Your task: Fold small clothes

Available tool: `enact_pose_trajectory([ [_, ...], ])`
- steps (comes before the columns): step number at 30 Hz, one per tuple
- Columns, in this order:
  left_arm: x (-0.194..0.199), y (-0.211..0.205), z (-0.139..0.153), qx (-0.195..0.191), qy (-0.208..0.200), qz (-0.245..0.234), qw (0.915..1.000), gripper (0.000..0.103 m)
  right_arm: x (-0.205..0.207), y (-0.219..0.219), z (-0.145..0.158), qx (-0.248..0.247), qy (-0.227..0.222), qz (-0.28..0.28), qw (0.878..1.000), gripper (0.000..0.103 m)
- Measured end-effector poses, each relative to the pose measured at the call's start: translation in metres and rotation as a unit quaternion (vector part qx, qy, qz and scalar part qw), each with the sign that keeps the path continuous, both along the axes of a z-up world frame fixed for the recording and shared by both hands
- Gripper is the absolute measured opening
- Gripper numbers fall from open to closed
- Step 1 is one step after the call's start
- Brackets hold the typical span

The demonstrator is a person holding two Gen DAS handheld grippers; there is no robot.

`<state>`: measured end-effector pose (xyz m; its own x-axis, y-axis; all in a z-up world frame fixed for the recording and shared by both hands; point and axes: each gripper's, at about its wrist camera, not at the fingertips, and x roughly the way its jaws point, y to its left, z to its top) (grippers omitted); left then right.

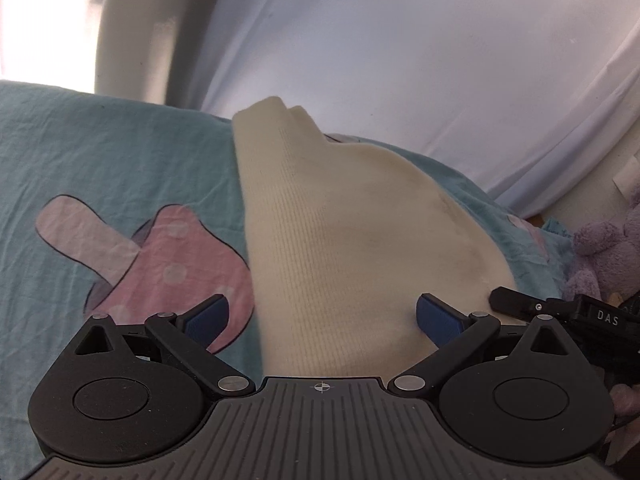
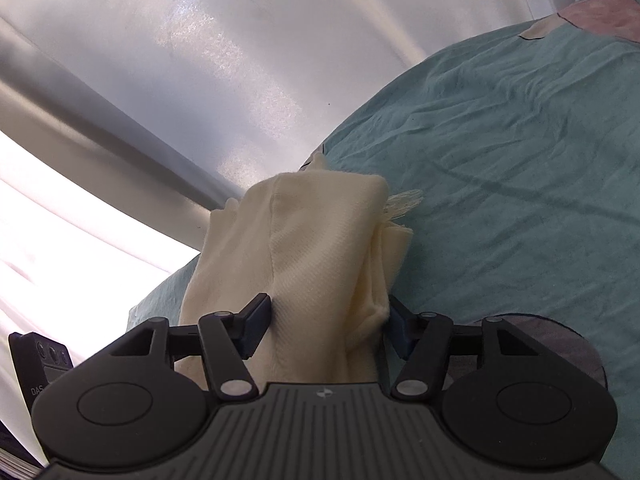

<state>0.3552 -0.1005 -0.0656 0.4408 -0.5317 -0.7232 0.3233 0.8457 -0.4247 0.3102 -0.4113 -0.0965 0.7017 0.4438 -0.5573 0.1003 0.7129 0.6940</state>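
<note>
Cream knit garment (image 1: 340,240) on the teal bedsheet (image 1: 120,152), long axis running from 6 toward 12 o'clock between the spread, empty fingers of the left gripper (image 1: 322,318). Right gripper (image 2: 328,326) also parted, straddling bunched folds; pad contact unclear. Near hem hidden under both grippers; collar end unreadable.

A home bedroom: a bed under a crumpled teal sheet (image 1: 120,152) printed with pink spotted mushrooms (image 1: 172,264) fills the lower left of the frame, pale curtains (image 1: 400,60) hang behind it at top, and a purple plush toy (image 1: 604,256) sits at the right edge.
</note>
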Motion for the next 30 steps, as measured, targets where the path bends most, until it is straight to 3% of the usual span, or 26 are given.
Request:
enact_pose_trajectory([
  [8, 0.011, 0.008, -0.009, -0.043, 0.015, -0.010, 0.9989, 0.094, 0.001, -0.007, -0.001, -0.003, 0.005, 0.013, 1.000, 0.062],
  [9, 0.012, 0.007, -0.010, -0.045, 0.015, -0.012, 0.9988, 0.085, 0.004, -0.007, -0.002, 0.005, 0.005, 0.015, 1.000, 0.063],
  [11, 0.015, 0.006, -0.010, -0.048, 0.016, -0.009, 0.9987, 0.082, 0.009, -0.005, -0.002, 0.008, 0.004, 0.016, 1.000, 0.062],
  [12, 0.016, 0.005, -0.011, -0.048, 0.015, -0.006, 0.9987, 0.077, 0.011, -0.005, -0.002, 0.012, 0.001, 0.017, 1.000, 0.055],
  [15, 0.019, 0.005, -0.010, -0.049, 0.016, 0.005, 0.9986, 0.063, 0.016, -0.004, -0.008, 0.036, 0.009, 0.013, 0.999, 0.049],
  [19, 0.016, 0.008, -0.001, -0.053, 0.001, 0.009, 0.9986, 0.043, 0.013, 0.005, -0.001, 0.016, -0.005, 0.009, 1.000, 0.041],
  [21, 0.014, 0.009, 0.006, -0.051, -0.009, 0.005, 0.9986, 0.040, 0.009, 0.014, 0.013, -0.007, -0.024, 0.015, 1.000, 0.039],
  [30, -0.003, 0.030, 0.043, -0.054, -0.050, 0.009, 0.9972, 0.037, 0.004, 0.056, 0.063, -0.015, -0.085, 0.058, 0.995, 0.030],
])
